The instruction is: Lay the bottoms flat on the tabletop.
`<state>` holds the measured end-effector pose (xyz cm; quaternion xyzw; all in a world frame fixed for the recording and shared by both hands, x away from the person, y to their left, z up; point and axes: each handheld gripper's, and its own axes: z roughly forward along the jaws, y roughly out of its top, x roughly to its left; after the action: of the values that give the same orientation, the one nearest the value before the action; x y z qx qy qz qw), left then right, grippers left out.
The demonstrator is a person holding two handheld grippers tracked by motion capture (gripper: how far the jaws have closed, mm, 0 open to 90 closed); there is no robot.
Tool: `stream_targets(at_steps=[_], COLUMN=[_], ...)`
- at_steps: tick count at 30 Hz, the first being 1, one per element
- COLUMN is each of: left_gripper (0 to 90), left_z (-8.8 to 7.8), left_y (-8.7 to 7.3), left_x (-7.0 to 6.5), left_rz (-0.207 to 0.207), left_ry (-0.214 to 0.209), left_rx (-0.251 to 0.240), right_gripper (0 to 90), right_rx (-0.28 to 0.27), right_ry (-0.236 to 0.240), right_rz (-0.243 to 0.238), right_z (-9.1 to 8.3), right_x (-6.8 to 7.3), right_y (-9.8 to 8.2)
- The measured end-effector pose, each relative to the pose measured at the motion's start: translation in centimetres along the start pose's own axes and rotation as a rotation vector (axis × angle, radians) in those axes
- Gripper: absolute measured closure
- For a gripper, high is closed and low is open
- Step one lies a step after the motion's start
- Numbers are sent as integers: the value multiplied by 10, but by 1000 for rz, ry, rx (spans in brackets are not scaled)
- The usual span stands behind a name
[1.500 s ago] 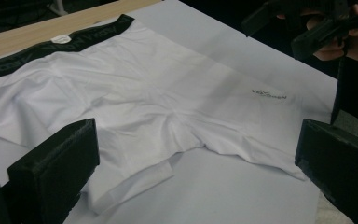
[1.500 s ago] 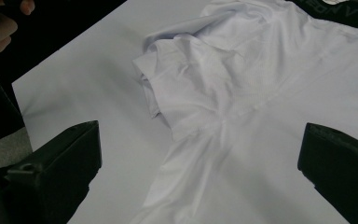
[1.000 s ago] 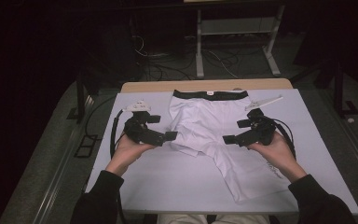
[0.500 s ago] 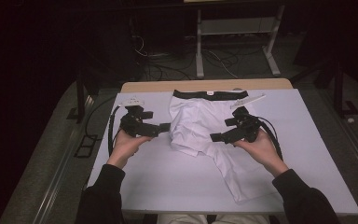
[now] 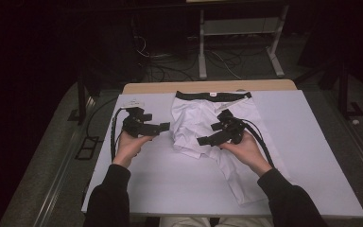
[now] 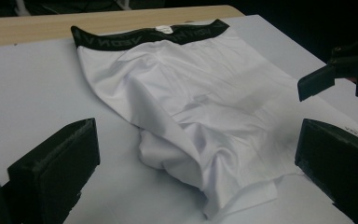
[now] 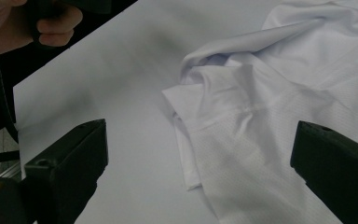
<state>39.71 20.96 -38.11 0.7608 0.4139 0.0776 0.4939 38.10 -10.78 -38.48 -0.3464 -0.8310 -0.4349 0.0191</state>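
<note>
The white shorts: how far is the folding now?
Done: the left leg of the white shorts lies folded over the middle. In hand: nothing; the left gripper and the right gripper are open, beside and over the cloth. Left: the right leg is still spread out.

White shorts — black waistband, one leg folded over — lie flat, mid-table.

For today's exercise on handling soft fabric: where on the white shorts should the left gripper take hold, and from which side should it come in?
Probably the folded-over leg edge of the white shorts, nearest the open left gripper. There the fabric bunches into a raised fold, giving the jaws something to close on. Come in low from the person's left, along the table; elsewhere the cloth lies flat.
</note>
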Motion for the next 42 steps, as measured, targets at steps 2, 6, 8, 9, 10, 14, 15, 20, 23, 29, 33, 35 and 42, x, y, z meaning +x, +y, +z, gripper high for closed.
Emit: stream_targets(at_steps=[2,6,8,9,10,14,15,20,23,29,33,35,42], left_gripper=[1,1,1,3,3,3,3,33,84,156,236,291,589], left_z=[2,9,12,14,16,26,27,36,41,52,56,58,62], left_y=[-4,-11,-15,-17,-17,-20,-21,-23,-26,-34,-37,-38,-40], left_x=[5,14,17,18,18,19,18,18,19,18,17,15,15], left_rz=[-30,-61,-79,-87,-90,-87,-92,-100,-116,-122,-117,-102,-98], left_ry=[-2,0,-8,-16,-20,-42,-46,-67,-84,-89,-88,-75,-56], left_rx=[-7,0,-2,-4,0,26,26,37,26,55,55,64,69], right_gripper=[54,70,80,85,90,108,109,139,144,148,158,161,283], right_rx=[2,8,14,16,19,27,33,48,51,50,48,42,31], right_ry=[4,17,23,27,31,43,43,35,24,8,-17,-28,-119], right_rz=[2,5,4,5,4,11,10,-4,-7,6,13,26,-5], right_z=[6,21,29,32,37,50,54,68,75,90,97,99,109], right_x=[1,2,2,3,3,5,6,10,12,15,14,14,21], right_y=[1,1,1,1,1,1,1,2,3,3,1,0,-1])
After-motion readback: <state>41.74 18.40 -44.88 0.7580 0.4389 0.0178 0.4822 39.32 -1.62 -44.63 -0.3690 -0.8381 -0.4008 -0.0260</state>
